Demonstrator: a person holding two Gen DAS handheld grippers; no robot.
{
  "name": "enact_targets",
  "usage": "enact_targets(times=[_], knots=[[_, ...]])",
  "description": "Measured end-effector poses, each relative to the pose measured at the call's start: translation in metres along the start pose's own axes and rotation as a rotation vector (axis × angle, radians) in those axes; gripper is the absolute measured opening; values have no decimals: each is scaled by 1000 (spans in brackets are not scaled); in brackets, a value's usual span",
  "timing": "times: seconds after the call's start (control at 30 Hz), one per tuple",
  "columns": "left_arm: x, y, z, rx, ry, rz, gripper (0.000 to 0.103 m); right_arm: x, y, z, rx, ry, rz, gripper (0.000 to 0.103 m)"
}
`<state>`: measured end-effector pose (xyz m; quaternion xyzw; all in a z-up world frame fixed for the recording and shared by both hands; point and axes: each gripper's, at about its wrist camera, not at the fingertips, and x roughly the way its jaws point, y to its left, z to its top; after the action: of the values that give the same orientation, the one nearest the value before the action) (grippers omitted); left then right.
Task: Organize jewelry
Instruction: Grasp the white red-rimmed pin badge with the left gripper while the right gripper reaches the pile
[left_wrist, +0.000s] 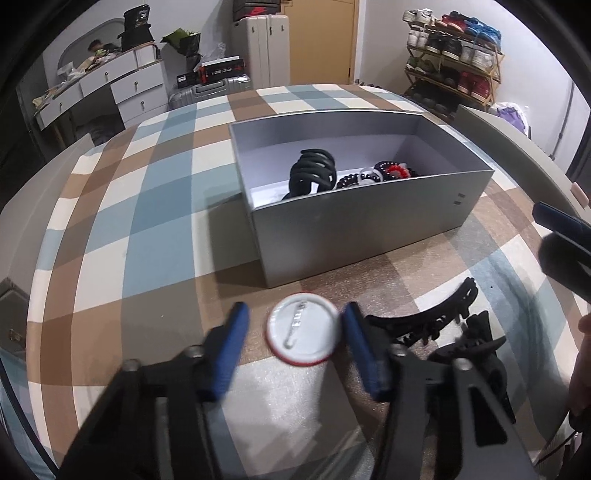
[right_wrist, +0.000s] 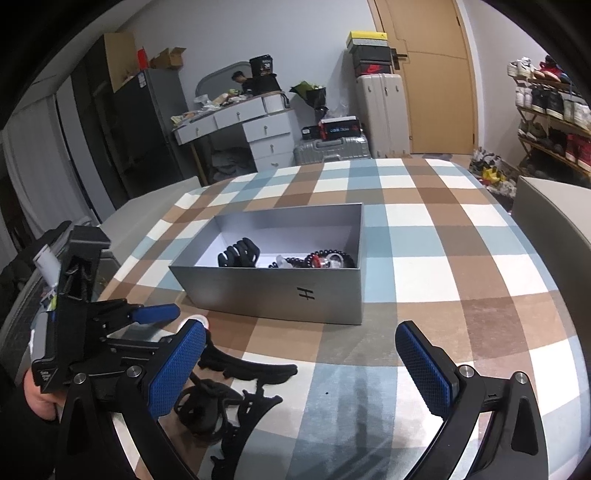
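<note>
Left wrist view: the round white pin badge with red rim (left_wrist: 303, 328) lies flat between the wide-open left gripper (left_wrist: 295, 332) fingers; the right gripper (right_wrist: 301, 363), also wide and empty, is farther.

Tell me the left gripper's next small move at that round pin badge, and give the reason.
Probably close the left gripper on the pin badge. Its fingers stand open on either side of the badge, which lies pin side up on the checked cloth, not yet gripped. The grey box just beyond already holds a black hair claw and beads.
</note>
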<state>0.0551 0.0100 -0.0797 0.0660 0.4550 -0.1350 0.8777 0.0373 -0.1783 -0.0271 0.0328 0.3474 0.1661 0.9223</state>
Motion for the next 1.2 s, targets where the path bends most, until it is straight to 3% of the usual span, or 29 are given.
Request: enact_targets(times=[0.33, 0.57, 0.83, 0.9, 0.97, 1.07, 1.2], knots=[[-5, 8, -3, -39, 2, -18, 37, 1, -5, 3, 26, 31, -25, 103], [-23, 15, -8, -59, -41, -2, 37, 1, -1, 5, 13, 39, -23, 103], [-48, 26, -22, -106, -101, 32, 37, 19, -3, 2, 27, 135, 78, 101], [-51, 28, -24, -117, -108, 30, 37, 27, -4, -1, 40, 167, 90, 95], [-54, 30, -27, -121, -114, 37, 37, 35, -5, -5, 51, 208, 100, 80], [-56, 33, -30, -124, -122, 39, 37, 45, -7, -11, 67, 261, 103, 67], [-53, 36, -35, -136, -117, 23, 37, 46, -8, -11, 83, 263, 96, 58]])
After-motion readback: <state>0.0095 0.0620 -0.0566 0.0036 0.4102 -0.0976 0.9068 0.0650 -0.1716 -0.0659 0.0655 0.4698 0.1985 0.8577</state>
